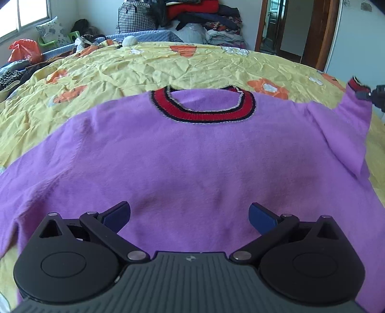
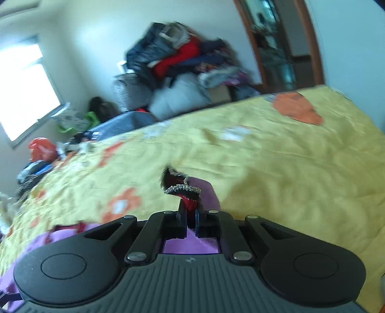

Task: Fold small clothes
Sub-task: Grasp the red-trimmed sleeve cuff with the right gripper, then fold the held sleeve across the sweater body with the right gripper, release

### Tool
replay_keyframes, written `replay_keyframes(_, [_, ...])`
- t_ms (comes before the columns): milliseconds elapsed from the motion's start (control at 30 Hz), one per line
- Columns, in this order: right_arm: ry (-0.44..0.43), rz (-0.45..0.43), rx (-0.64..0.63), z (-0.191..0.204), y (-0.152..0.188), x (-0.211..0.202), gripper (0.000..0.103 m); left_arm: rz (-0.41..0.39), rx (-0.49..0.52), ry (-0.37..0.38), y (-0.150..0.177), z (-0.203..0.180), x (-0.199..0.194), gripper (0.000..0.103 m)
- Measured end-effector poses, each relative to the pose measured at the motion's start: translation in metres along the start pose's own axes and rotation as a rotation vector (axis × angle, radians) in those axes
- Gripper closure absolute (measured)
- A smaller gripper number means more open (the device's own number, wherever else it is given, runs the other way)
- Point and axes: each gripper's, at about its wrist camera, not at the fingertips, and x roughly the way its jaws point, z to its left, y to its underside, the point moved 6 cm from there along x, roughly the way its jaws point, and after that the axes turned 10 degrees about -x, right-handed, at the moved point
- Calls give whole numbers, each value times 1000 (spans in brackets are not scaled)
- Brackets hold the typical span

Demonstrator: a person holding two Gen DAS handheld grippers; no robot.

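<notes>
A small purple sweater (image 1: 182, 154) with a red, black-edged collar (image 1: 204, 113) lies flat on the yellow bedspread (image 1: 144, 69). Over its lower body hovers my left gripper (image 1: 190, 216), open, its blue pads (image 1: 261, 218) wide apart with nothing between them. The sweater's right sleeve (image 1: 349, 125) is raised off the bed. In the right wrist view my right gripper (image 2: 190, 216) is shut on that sleeve's red cuff (image 2: 185, 192), which sticks up from between the jaws. From the left wrist view the right gripper (image 1: 368, 95) shows at the right edge, holding the cuff (image 1: 355, 85).
A yellow bedspread with orange flowers covers the bed. A tall heap of clothes and bags (image 1: 192, 21) stands against the far wall, with a doorway (image 1: 284, 29) to its right. A window (image 2: 21, 96), an orange bag (image 1: 24, 50) and other clutter sit at the far left.
</notes>
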Motion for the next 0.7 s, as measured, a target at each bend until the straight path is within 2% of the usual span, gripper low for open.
replay_keyframes(167, [-64,-55,-4,56,3,-10,98,28,-14,-27,4,22,-5,0])
replay_keyframes(433, [-166,-81,0,130,17,-9,98,24,-75,-62,4,65,-25,0])
replay_keyframes(700, [-351,-53,-8,220,35,-1,98,24,-133,-104,3,114,-46,0])
